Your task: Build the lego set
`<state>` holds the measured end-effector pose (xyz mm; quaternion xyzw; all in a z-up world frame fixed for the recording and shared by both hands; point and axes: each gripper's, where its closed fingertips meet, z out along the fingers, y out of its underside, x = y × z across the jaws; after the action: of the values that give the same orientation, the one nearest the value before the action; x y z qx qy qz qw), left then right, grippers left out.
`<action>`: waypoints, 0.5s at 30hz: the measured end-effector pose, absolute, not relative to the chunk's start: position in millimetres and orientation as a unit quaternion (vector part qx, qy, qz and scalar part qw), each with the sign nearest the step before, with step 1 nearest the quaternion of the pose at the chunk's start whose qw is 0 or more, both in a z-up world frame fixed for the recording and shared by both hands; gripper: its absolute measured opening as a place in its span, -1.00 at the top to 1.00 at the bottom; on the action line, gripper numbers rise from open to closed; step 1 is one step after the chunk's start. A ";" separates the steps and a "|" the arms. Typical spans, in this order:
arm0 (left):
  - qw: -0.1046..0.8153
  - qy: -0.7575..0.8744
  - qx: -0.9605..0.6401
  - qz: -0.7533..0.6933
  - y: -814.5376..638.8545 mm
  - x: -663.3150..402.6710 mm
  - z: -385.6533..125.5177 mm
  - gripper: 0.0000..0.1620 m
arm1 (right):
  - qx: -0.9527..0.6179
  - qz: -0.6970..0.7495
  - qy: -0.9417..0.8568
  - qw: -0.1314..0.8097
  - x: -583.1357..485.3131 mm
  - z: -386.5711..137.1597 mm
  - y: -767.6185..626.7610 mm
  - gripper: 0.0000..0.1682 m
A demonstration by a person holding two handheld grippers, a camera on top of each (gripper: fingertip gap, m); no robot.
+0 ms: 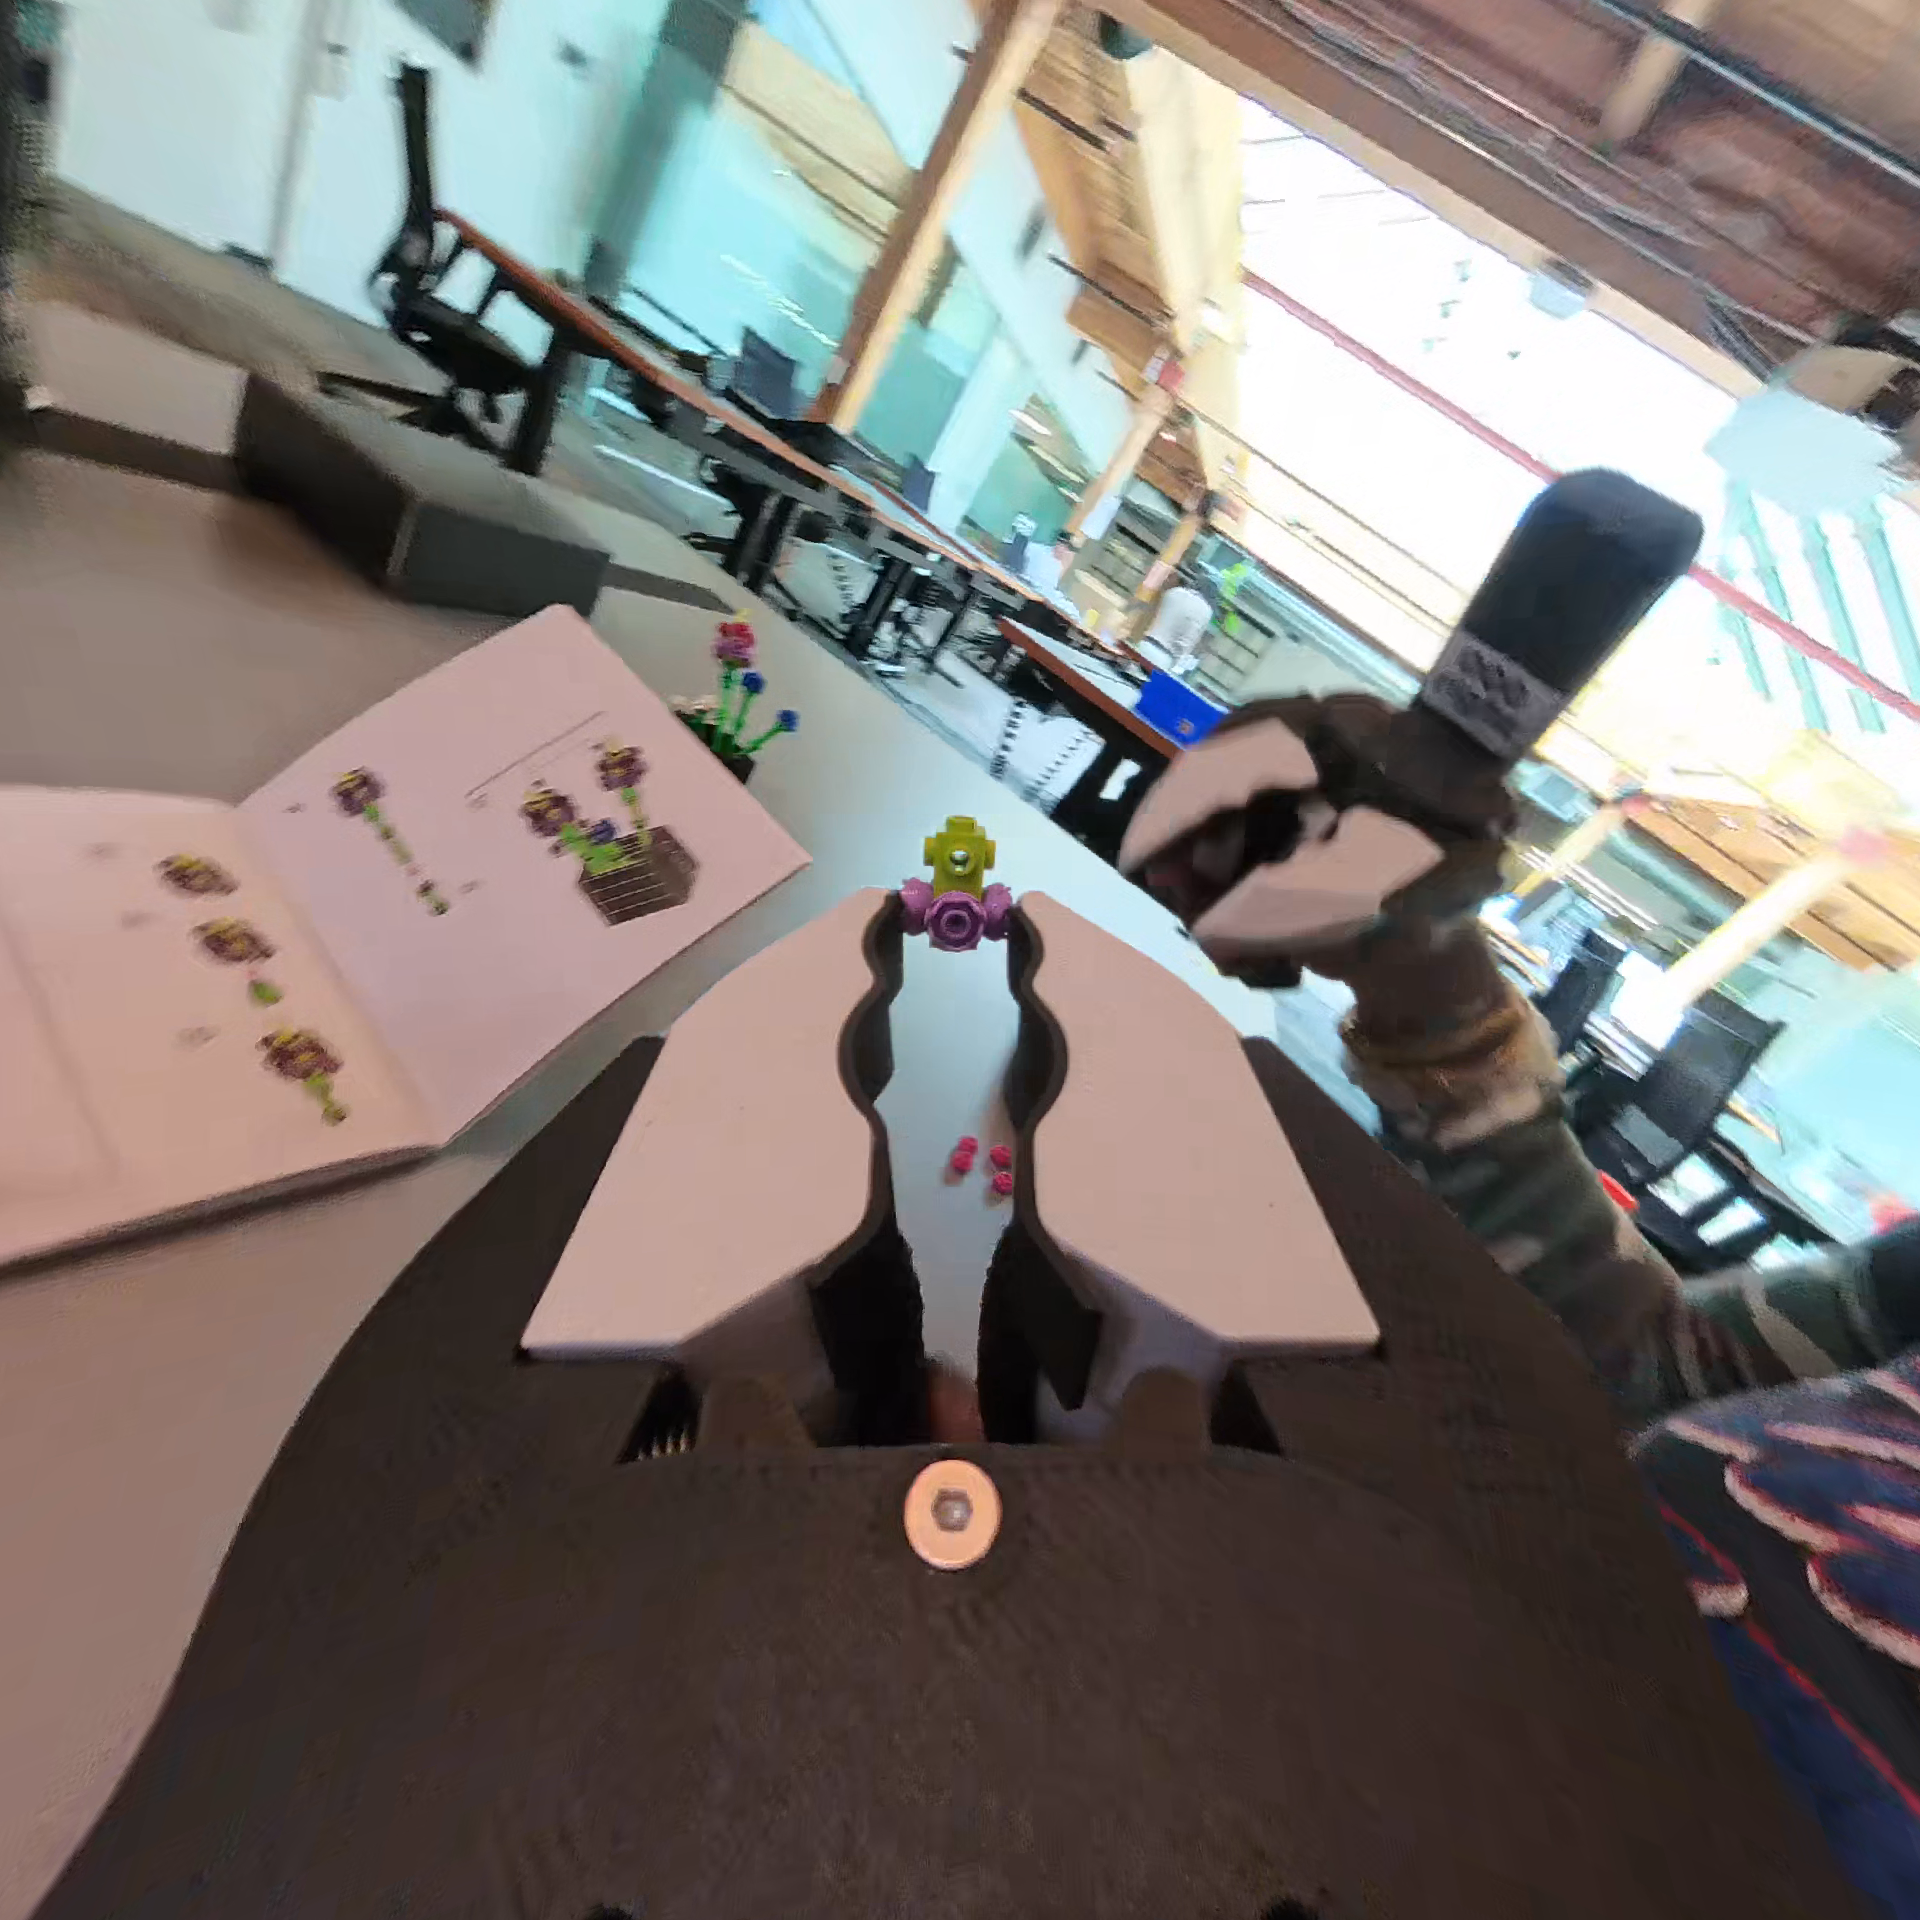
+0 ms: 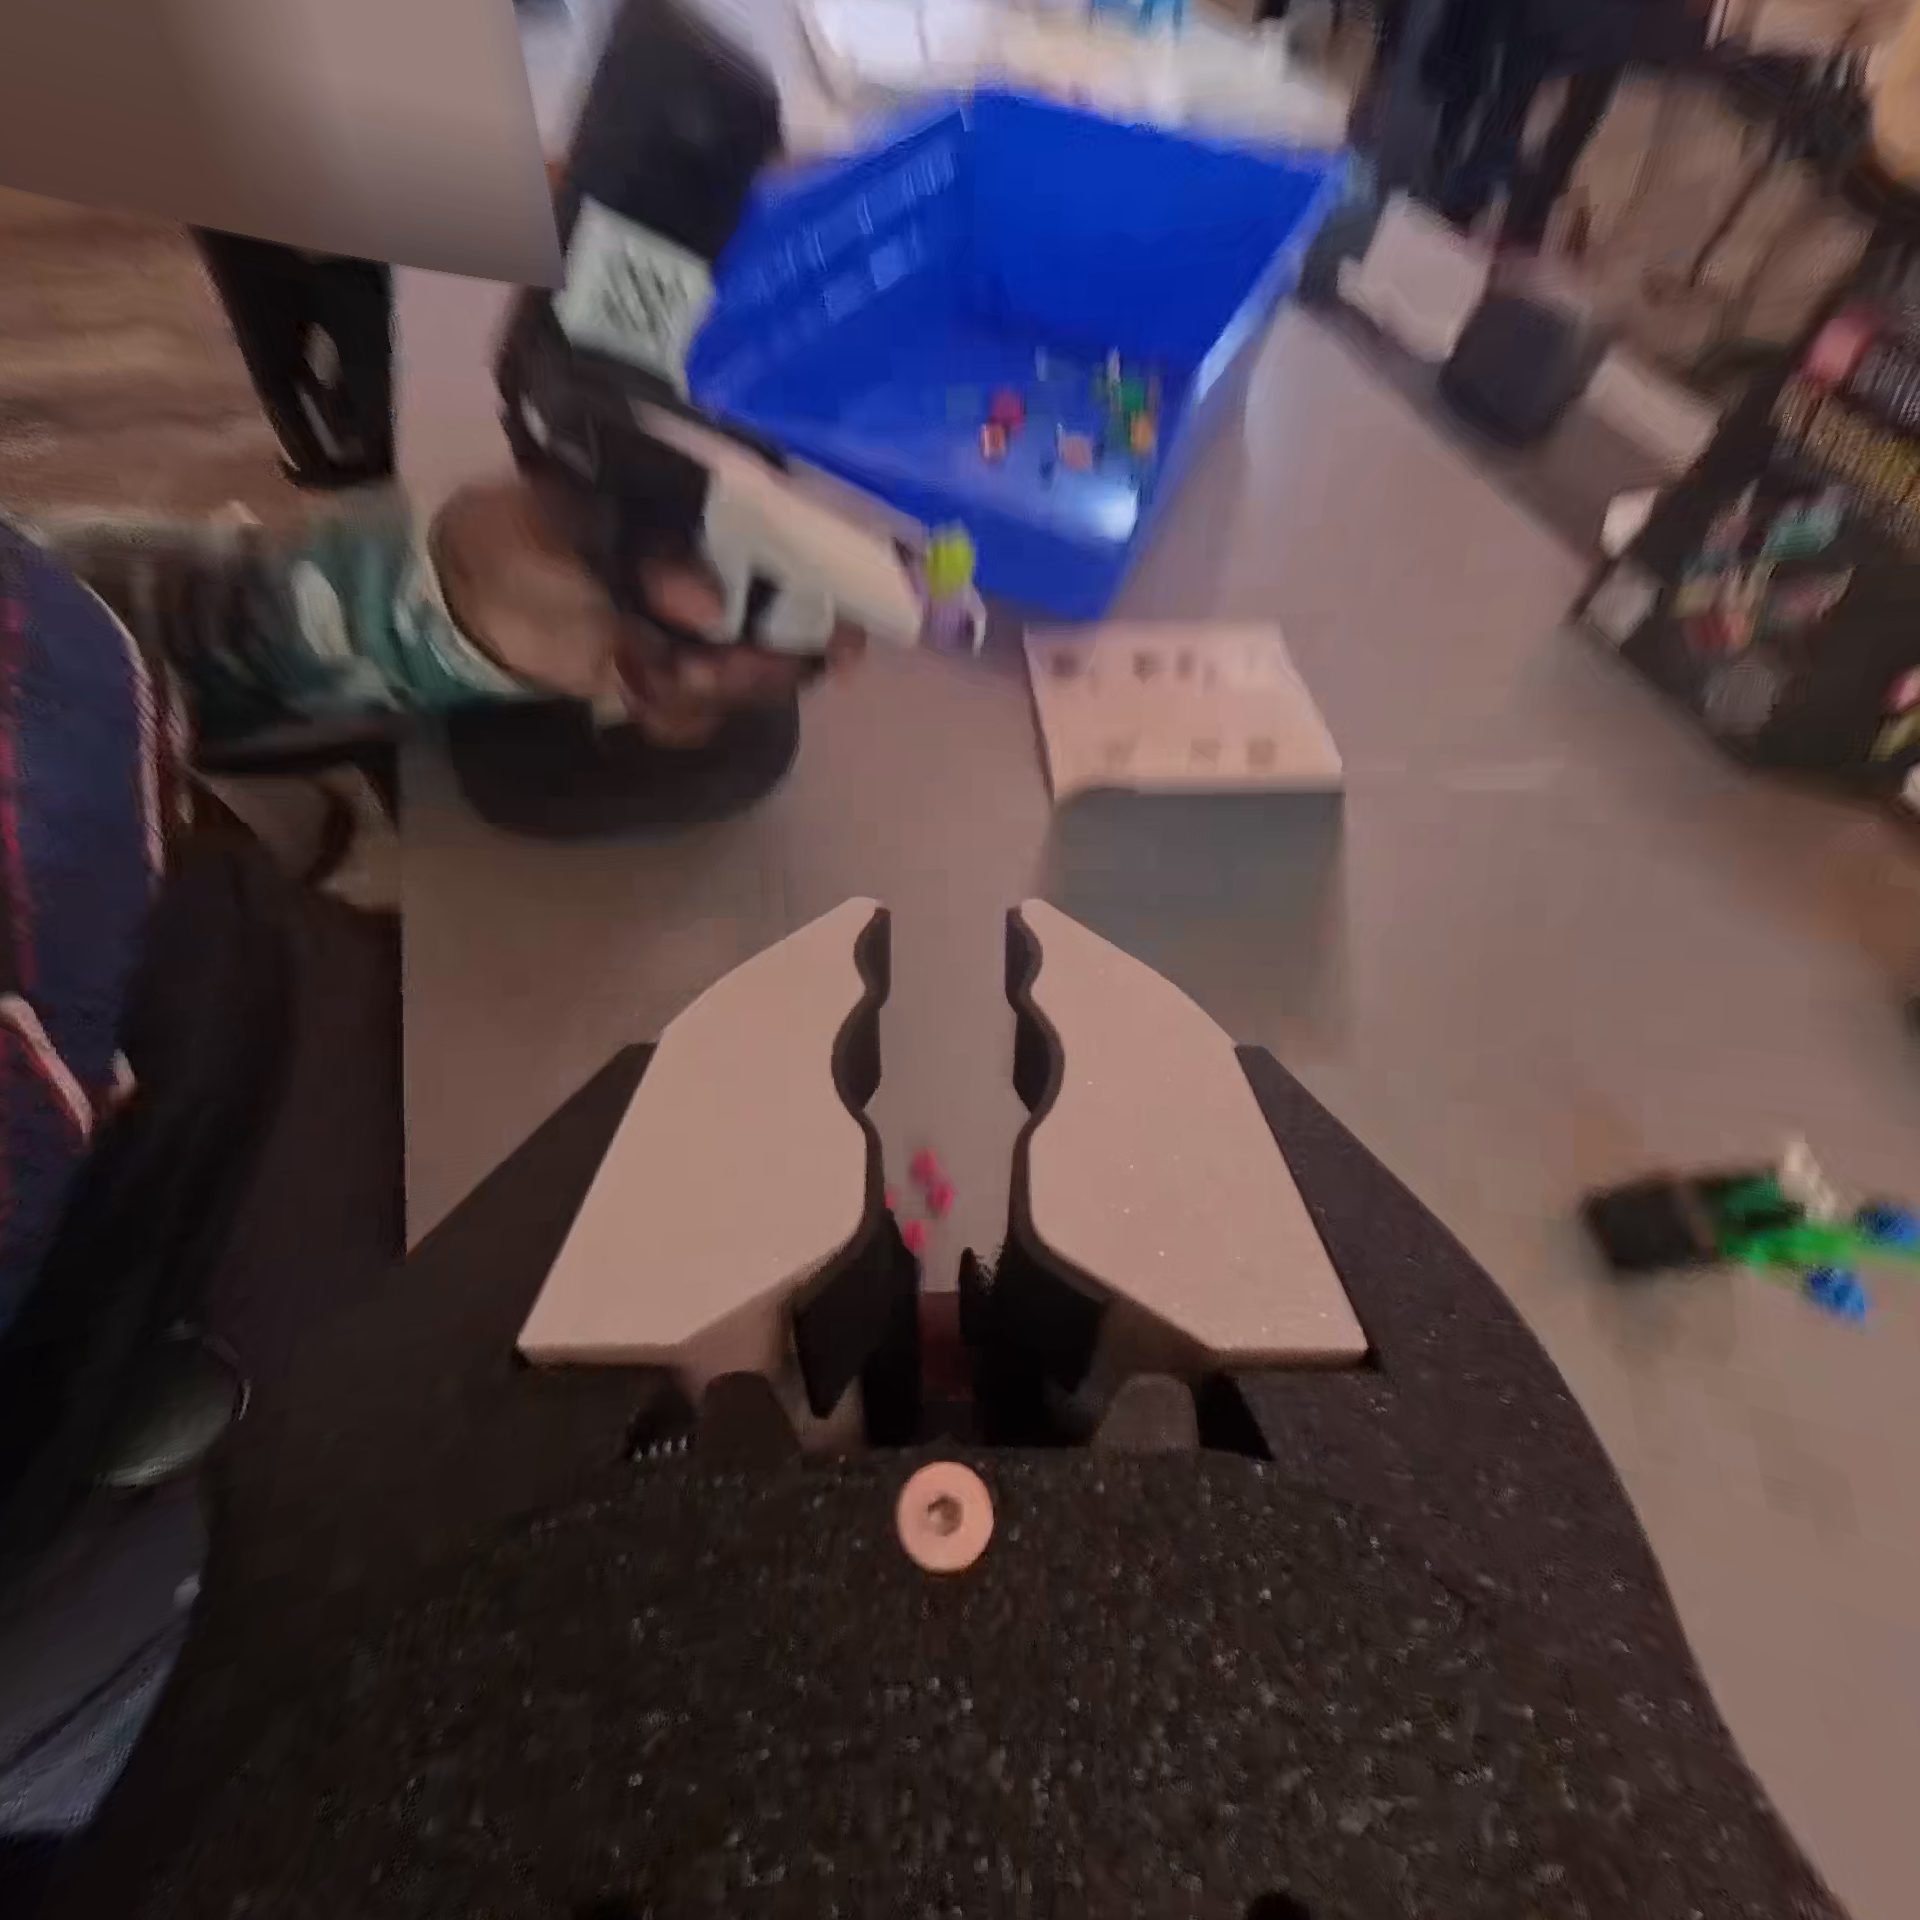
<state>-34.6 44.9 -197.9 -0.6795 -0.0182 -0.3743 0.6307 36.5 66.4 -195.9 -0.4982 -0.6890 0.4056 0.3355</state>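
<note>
My left gripper (image 1: pixel 954 912) is shut on a small lego flower piece (image 1: pixel 958 868), purple rosettes with a lime-green top, held at the fingertips above the grey table (image 1: pixel 208 644). In the right wrist view the left gripper (image 2: pixel 914 613) and the flower piece (image 2: pixel 951 582) show blurred in front of the bin. My right gripper (image 2: pixel 948 920) is narrowly open and empty. It also shows in the left wrist view (image 1: pixel 1174 883), raised to the right of the flower piece. Three tiny pink pieces (image 1: pixel 982 1164) lie on the table below both grippers (image 2: pixel 927 1195).
An open instruction booklet (image 1: pixel 395 914) lies to the left (image 2: pixel 1174 707). A built lego flower pot (image 1: pixel 740 696) stands behind it (image 2: pixel 1756 1236). A blue bin (image 2: pixel 852 239) with loose pieces sits at the far side. A person's sleeve (image 1: pixel 1507 1174) is at the right.
</note>
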 end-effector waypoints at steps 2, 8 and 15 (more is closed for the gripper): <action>0.619 -0.045 -0.699 -0.354 48.7 -39.8 -204.8 0.77 | -0.538 0.364 -0.706 0.281 51.8 -231.1 63.9 0.85; 0.549 -0.051 -0.741 -0.382 43.3 -16.4 -223.8 0.77 | -0.571 0.239 -0.763 0.188 79.8 -296.3 70.4 0.86; 0.505 -0.047 -0.758 -0.409 33.1 -3.4 -233.3 0.77 | -0.526 0.207 -0.810 0.157 76.0 -307.0 72.4 0.87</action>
<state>-3.4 33.1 -233.3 -0.7584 -0.0473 -0.4088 0.5054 76.0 72.4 -307.0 -0.5263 -0.8095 0.2074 0.1572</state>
